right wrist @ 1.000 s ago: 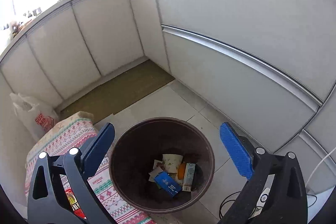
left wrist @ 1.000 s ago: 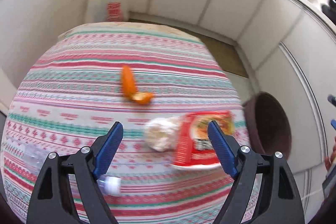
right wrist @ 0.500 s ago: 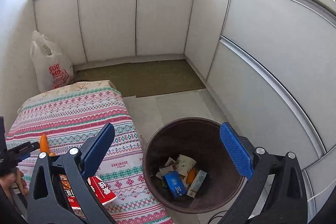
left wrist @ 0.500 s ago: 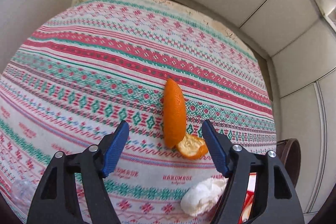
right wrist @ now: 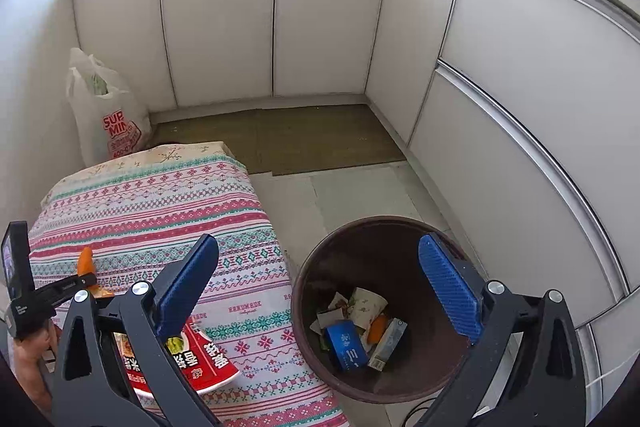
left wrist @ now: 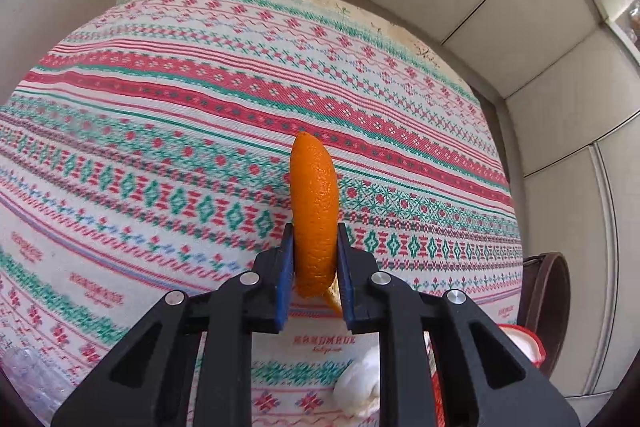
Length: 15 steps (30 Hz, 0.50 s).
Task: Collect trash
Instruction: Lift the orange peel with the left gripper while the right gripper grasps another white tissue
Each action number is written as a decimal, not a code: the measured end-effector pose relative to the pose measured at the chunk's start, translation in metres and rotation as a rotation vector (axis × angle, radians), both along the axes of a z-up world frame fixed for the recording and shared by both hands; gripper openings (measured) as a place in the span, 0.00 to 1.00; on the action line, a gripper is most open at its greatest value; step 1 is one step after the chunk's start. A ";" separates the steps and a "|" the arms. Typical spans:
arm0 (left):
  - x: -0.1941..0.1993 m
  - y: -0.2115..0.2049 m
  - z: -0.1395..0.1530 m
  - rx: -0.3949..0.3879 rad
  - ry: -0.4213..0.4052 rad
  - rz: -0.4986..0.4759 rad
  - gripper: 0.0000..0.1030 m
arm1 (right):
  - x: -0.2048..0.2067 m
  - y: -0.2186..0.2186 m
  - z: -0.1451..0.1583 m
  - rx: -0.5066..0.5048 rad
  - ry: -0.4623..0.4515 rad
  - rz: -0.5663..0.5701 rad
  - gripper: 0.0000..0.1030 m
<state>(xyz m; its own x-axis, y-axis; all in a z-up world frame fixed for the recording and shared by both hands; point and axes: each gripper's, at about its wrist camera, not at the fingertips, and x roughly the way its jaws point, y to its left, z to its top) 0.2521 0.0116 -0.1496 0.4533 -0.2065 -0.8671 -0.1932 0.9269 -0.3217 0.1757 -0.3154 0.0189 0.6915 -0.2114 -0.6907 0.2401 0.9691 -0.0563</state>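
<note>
The left claw (left wrist: 312, 267) was closing on a strip of orange peel (left wrist: 314, 211), its blue pads already against the peel's two sides near the lower end, so the peel sat clamped between them while most of its length stuck out ahead of the fingertips. The peel's long axis ran straight along the line the claw pointed, away from the camera, with the tip lying over the patterned cloth (left wrist: 160, 147) that covered the counter; whether that tip was touching the cloth or just clear of it could not be told. The trash bin (right wrist: 384, 311) stood on the floor off the counter's right edge, well apart from the peel and on the far side of the red noodle cup (right wrist: 204, 363) and the crumpled white tissue (left wrist: 360, 387), both lying on the cloth. In the right wrist view the right claw (right wrist: 320, 291) stood wide apart and empty, hanging between the counter's edge and the bin's mouth, far nearer the bin than the left one. The coming move therefore looked like a lift and a carry to the right across the counter, and with the peel gripped only by its lower end, its free length could sag or slip on the way.
</note>
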 end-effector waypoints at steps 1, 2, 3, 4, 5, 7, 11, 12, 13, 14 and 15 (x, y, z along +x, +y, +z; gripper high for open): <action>-0.006 0.005 0.006 0.001 -0.010 -0.002 0.19 | 0.000 0.003 0.001 0.018 0.001 0.014 0.93; -0.014 0.009 0.013 0.007 -0.027 -0.006 0.19 | 0.001 0.006 0.001 0.043 0.004 0.032 0.93; -0.023 0.013 0.022 0.022 -0.049 -0.013 0.19 | 0.002 0.010 0.001 0.068 0.011 0.051 0.93; -0.030 0.015 0.031 0.041 -0.068 -0.021 0.19 | 0.004 0.017 0.000 0.105 0.027 0.083 0.93; -0.041 0.017 0.042 0.077 -0.099 -0.033 0.19 | 0.005 0.023 -0.002 0.133 0.042 0.115 0.93; -0.061 0.023 0.067 0.146 -0.168 -0.047 0.19 | 0.008 0.043 -0.006 0.175 0.074 0.196 0.93; -0.108 0.047 0.111 0.247 -0.283 -0.042 0.19 | 0.013 0.103 -0.022 0.067 0.145 0.343 0.93; -0.113 0.052 0.118 0.261 -0.302 -0.036 0.19 | 0.014 0.120 -0.029 0.030 0.170 0.379 0.93; -0.121 0.060 0.124 0.275 -0.325 -0.023 0.19 | 0.014 0.134 -0.036 0.011 0.192 0.405 0.93; -0.128 0.068 0.130 0.286 -0.341 -0.005 0.19 | 0.015 0.149 -0.044 -0.004 0.220 0.434 0.91; -0.132 0.077 0.134 0.284 -0.348 0.016 0.19 | 0.016 0.161 -0.052 -0.008 0.245 0.458 0.86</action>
<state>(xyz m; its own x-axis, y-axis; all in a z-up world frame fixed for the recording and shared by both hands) 0.1201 0.0890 -0.0154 0.7294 0.0274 -0.6835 -0.1334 0.9857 -0.1028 0.1921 -0.1547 -0.0328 0.5326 0.0689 -0.8435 -0.2299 0.9710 -0.0658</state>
